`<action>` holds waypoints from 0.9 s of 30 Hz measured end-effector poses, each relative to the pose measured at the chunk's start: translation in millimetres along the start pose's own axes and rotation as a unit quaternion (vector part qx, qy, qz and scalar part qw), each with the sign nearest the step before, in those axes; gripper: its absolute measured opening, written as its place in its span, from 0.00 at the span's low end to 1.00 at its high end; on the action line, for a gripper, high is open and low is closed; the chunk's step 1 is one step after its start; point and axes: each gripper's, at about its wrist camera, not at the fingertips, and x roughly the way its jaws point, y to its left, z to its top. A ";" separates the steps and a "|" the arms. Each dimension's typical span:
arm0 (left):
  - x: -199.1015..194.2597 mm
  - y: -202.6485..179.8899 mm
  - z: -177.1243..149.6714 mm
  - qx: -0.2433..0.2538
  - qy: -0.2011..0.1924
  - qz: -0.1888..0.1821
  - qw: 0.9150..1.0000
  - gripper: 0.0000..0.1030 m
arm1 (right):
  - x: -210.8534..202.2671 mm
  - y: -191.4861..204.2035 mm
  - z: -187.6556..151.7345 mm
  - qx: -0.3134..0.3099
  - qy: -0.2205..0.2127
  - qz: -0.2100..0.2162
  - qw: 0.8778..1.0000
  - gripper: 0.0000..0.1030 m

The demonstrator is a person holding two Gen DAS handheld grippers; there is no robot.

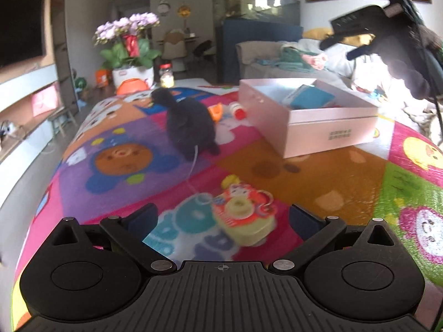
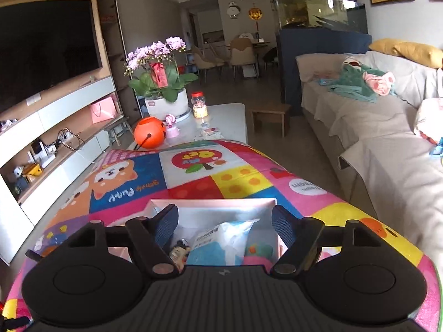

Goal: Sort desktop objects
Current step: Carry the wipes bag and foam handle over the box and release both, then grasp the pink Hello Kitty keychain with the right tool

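My left gripper (image 1: 223, 218) is open and empty, low over the colourful mat (image 1: 318, 177). A round yellow toy with a red cartoon label (image 1: 243, 215) lies just ahead between its fingers. A black fluffy object (image 1: 188, 124) with a white cord lies farther off. A pink open box (image 1: 318, 119) holds a blue packet (image 1: 310, 98). My right gripper (image 2: 224, 221) is open and empty above the same box (image 2: 213, 207), over the blue packet (image 2: 218, 243); it also shows at upper right in the left wrist view (image 1: 346, 38).
A small red-capped bottle (image 1: 238, 110) and an orange toy (image 1: 216, 112) lie beyond the black object. An orange ball (image 2: 149, 132), a jar (image 2: 200, 105) and a potted orchid (image 2: 163, 83) stand at the table's far end. A sofa (image 2: 373, 127) runs along the right.
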 end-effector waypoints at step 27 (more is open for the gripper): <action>-32.7 57.9 7.4 -0.082 -0.034 0.100 0.991 1.00 | -15.2 181.5 -169.8 -0.227 0.123 0.201 0.945 0.40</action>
